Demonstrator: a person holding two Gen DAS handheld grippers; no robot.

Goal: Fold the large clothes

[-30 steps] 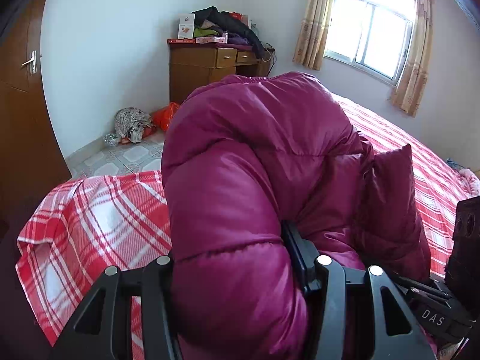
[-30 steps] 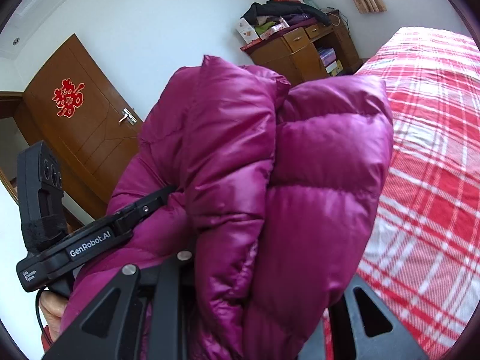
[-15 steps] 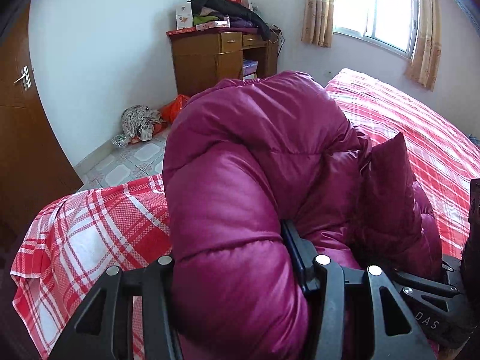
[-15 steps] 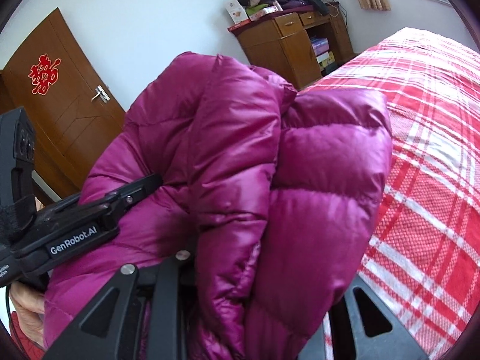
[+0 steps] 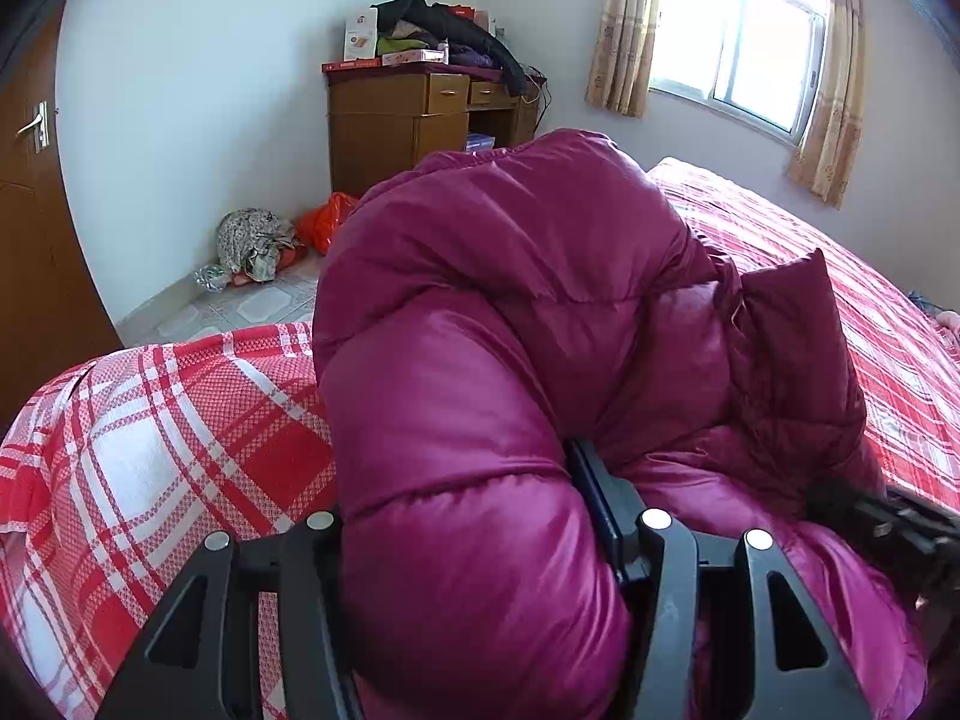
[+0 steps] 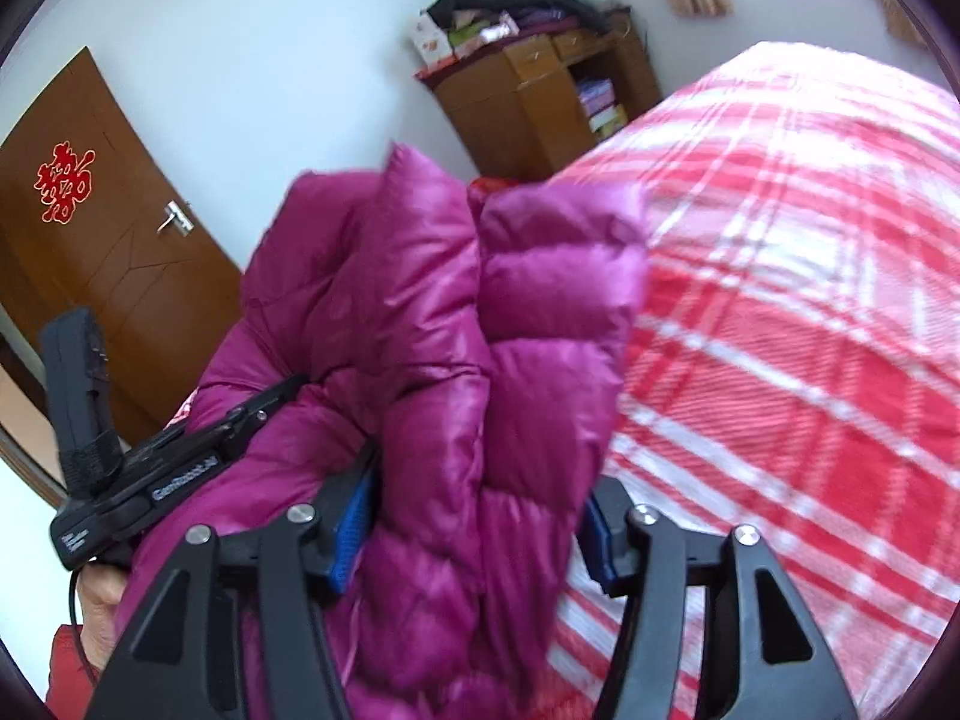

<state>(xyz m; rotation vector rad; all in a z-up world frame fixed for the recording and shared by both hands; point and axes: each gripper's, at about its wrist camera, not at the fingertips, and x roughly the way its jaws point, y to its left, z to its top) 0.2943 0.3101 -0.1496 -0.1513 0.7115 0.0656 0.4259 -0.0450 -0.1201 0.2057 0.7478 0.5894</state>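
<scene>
Here we hold a bulky magenta puffer jacket bunched above a bed covered in a red-and-white plaid sheet. Our left gripper is clamped around a thick padded roll of the jacket, its jaws easing apart yet still pressed into the fabric. Our right gripper is opening — its blue-padded fingers now stand clear of the fold that hangs between them (this view is blurred). Behind the bed, a wooden desk piled with clothes stands against the white wall, near a curtained window and a brown door.
</scene>
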